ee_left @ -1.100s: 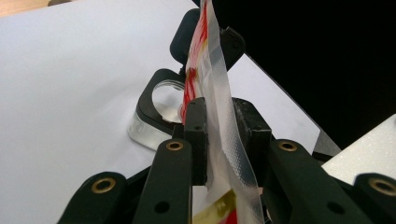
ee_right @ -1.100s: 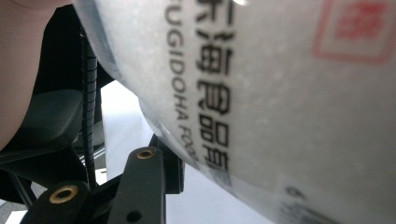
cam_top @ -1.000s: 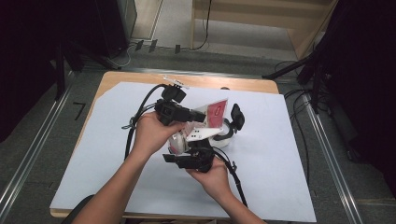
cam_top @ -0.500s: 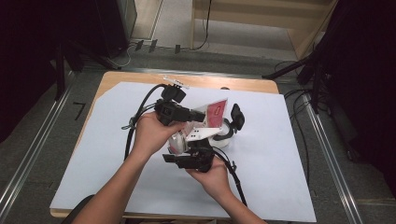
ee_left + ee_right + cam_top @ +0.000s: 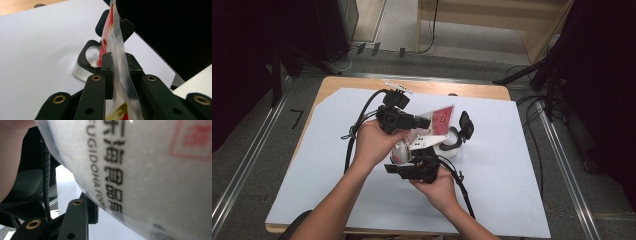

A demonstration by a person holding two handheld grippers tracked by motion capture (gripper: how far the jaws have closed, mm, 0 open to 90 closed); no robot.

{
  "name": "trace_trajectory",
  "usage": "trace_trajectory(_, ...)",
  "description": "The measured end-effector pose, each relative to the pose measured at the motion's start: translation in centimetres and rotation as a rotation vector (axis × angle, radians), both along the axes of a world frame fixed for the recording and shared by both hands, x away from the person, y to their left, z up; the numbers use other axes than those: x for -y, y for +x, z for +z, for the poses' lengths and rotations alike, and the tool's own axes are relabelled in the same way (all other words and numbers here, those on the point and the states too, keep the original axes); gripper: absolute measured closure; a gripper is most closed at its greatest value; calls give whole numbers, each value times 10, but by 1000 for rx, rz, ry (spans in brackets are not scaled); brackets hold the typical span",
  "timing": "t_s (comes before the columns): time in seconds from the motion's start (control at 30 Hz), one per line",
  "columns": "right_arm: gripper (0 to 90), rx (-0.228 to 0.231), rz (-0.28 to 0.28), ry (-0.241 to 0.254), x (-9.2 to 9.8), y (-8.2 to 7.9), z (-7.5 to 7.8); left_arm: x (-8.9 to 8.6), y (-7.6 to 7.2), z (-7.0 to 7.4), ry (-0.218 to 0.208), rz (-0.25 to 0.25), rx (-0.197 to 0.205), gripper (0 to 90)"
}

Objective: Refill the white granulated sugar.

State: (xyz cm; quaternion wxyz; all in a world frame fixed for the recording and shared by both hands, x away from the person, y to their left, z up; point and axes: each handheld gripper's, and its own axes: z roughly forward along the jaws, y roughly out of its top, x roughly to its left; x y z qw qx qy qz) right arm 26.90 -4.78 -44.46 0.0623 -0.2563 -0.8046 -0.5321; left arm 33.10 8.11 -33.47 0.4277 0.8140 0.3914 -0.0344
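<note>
A red and white plastic packet (image 5: 439, 122) is held up over the middle of the white table cover (image 5: 522, 165). My left gripper (image 5: 427, 121) is shut on its clear sealed edge (image 5: 117, 37), with the jaws pressed on both sides of the film. My right gripper (image 5: 416, 159) sits just below and nearer the person, against the packet's white printed lower part (image 5: 150, 170). One of its fingers (image 5: 80, 217) shows beside the packet and the other is hidden. Behind the packet stands a clear container (image 5: 451, 146) with a black rim (image 5: 86, 57) and an open black lid (image 5: 466, 125).
The wooden tabletop (image 5: 362, 84) shows along the far edge, where a small white strip (image 5: 398, 89) lies. Cables trail from both grippers over the cover. Metal rails run along the floor on both sides of the table.
</note>
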Motion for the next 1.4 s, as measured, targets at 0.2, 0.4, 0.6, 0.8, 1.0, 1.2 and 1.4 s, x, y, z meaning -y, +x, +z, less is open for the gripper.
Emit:
trace_trajectory(0.2,624,3,5,5,-2,0,1,-1,-2,2,-4,12,8,808)
trace_trajectory(0.4,588,1,3,12,-4,1,1,0,-3,2,-9,15,17,816)
trace_trajectory(0.6,627,4,-8,4,-2,1,1,2,-4,3,-11,13,25,808)
trace_trajectory(0.8,628,-32,1,25,-1,2,-1,3,-2,0,-1,7,29,789)
trace_trajectory(1.0,628,-48,1,41,0,4,0,5,-2,1,-2,-5,44,772)
trace_trajectory(1.2,627,-48,-2,48,0,3,0,6,-2,1,-9,-6,42,767)
trace_trajectory(1.4,626,-52,-5,44,2,4,1,8,0,0,-15,-10,37,765)
